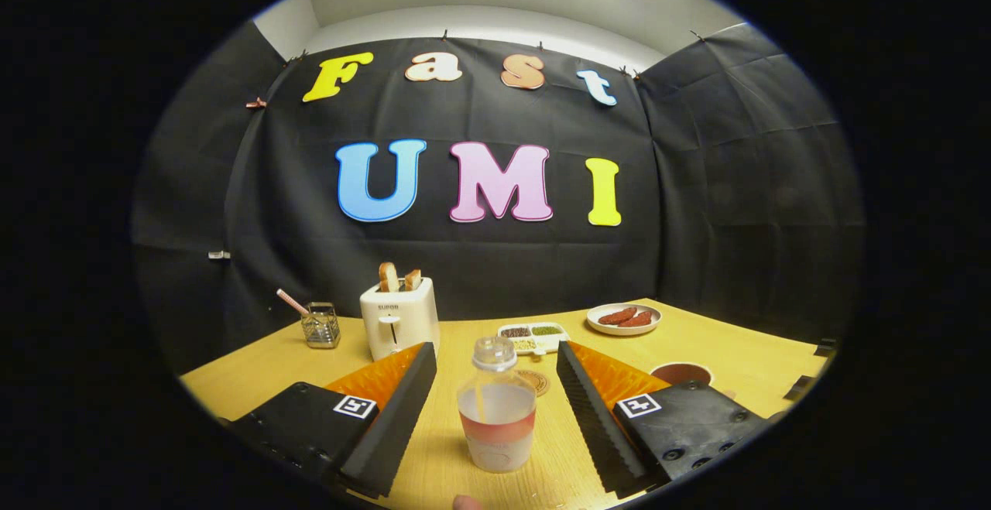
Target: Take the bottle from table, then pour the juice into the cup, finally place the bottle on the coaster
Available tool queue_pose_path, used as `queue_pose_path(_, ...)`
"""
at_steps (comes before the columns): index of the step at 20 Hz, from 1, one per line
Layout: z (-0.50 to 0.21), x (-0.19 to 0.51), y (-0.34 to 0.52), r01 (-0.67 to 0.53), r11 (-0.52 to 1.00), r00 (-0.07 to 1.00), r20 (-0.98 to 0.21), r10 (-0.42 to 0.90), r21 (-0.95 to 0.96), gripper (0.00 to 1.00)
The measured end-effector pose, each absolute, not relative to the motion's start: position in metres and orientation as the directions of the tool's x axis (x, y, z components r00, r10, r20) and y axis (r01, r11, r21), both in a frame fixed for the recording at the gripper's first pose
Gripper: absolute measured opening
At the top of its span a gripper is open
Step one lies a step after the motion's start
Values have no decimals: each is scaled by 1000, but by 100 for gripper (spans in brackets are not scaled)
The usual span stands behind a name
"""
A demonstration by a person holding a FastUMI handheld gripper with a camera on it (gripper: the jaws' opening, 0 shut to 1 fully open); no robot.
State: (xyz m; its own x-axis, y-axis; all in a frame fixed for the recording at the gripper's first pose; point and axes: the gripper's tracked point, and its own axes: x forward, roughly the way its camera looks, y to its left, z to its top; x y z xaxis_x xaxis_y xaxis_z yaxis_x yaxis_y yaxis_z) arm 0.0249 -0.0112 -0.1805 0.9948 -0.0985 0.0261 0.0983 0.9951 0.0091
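Between the two spread fingers of the tool (495, 409) stands the bottle (496, 415), upright on the wooden desk (255, 374), with a clear gap on either side of it, so neither finger touches it and the tool is released. The bottle is clear plastic with a clear cap, holds pale juice in its lower part, and wears a reddish band around its middle. At the near rim, just below the bottle, a fingertip (466, 503) of the person pokes into sight. Just beyond the bottle, partly hidden behind its shoulder, lies a round, patterned coaster (537, 382) flat on the desk. To the right, past the right finger, the brown cup (682, 374) stands with its open mouth showing, its lower part hidden by the tool's body. Farther back, behind the bottle's cap, a small white divided tray (533, 336) holds dark, green and pale seeds or grains in separate compartments. Left of that tray stands a white toaster (399, 318) with two slices of toast (398, 277) sticking up from its slots. Farther left, a small glass jar (320, 325) holds a pink stick that leans out to the left. Toward the right rear of the desk, a white plate (624, 318) carries two reddish-brown sausages lying side by side. Behind everything hangs the black cloth wall of the booth.
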Motion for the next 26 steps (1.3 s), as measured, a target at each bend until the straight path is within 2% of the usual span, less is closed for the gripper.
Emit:
queue_pose_path(5, -235, 40, -10, 73, 997, 997, -27, -73, -18, 97)
queue_pose_path(13, -251, 52, -13, 95, 995, 995, -21, -94, 10, 95)
queue_pose_path(14, -249, 53, -12, 99, 995, 995, -29, -98, 11, 77)
queue_pose_path(21, -183, 34, -11, 81, 996, 997, -13, -81, 41, 76)
queue_pose_path(26, -140, 14, 1, 9, 1000, 999, -45, -8, 19, 76)
